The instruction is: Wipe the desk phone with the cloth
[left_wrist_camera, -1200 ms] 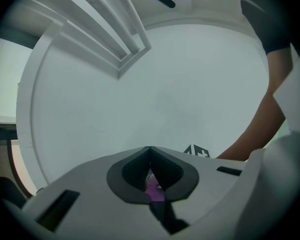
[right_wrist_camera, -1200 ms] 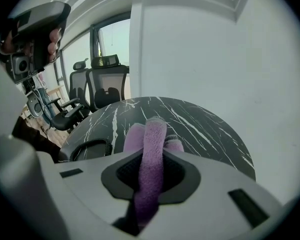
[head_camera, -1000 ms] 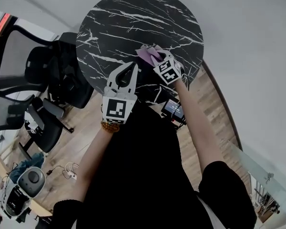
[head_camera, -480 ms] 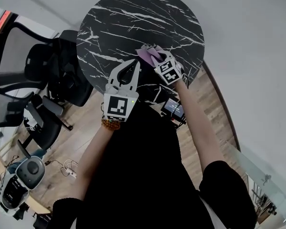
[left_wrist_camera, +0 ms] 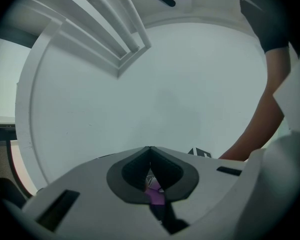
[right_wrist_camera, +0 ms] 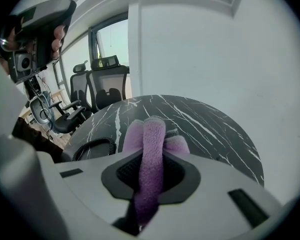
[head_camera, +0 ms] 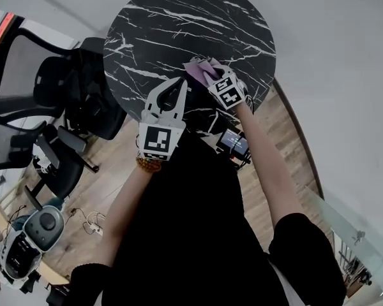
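A round black marble table stood against a plain white wall, with office chairs on the wood floor to its left. The right tool was low over the near part of the table, its jaws closed on a folded purple cloth. The fold stood up between the pads and bulged past the tips, which probably left a soft wad free for rubbing. The left tool was just beside it with its jaw tips meeting and nothing pinched. Only a sliver of purple showed through the gap behind the tips, most likely the cloth beyond. Held closed and idle like that, it seemed ready to steady something, not to wipe. A black coiled cord lay on the table to the left of the cloth. Under the right forearm, by the near rim, was a dark device with a small lit screen, which I took to be the desk phone. I could not tell whether it sat on the table. The cloth was not on it, so wiping looked yet to begin.
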`<act>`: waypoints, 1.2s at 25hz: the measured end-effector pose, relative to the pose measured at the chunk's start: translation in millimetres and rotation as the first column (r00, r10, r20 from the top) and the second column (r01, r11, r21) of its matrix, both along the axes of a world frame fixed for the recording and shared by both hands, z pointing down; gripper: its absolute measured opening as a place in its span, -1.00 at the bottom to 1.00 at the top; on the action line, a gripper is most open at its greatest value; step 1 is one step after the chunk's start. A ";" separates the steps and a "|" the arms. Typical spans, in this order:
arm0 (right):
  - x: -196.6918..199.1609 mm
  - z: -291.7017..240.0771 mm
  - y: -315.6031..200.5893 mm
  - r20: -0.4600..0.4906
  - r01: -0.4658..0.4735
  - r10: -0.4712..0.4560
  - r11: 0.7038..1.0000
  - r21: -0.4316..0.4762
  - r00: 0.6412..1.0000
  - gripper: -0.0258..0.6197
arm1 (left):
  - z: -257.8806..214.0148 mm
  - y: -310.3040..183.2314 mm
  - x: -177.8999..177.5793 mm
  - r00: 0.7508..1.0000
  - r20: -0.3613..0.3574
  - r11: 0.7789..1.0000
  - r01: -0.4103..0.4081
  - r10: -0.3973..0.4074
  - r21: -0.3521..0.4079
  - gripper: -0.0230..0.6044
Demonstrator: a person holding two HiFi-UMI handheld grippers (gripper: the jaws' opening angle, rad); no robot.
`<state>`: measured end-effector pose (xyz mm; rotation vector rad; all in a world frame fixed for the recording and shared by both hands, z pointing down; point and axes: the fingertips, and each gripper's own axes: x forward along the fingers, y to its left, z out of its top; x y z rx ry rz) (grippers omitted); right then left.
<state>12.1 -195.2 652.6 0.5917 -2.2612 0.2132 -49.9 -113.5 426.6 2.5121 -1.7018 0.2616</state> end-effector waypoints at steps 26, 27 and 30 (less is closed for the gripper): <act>-4.9 21.7 44.3 -0.051 0.098 -0.100 0.994 -0.042 0.994 -0.74 | 5.0 13.5 -2.0 0.999 -0.024 0.999 0.045 -0.045 -0.007 -0.88; -4.9 22.5 45.5 -0.052 0.101 -0.103 0.994 -0.044 0.993 -0.74 | 5.5 13.2 -0.7 0.999 -0.024 0.999 0.044 -0.044 -0.007 -0.88; -4.8 24.6 49.8 -0.051 0.105 -0.107 0.993 -0.052 0.993 -0.74 | 6.2 12.4 2.9 0.999 -0.026 0.999 0.040 -0.040 -0.009 -0.88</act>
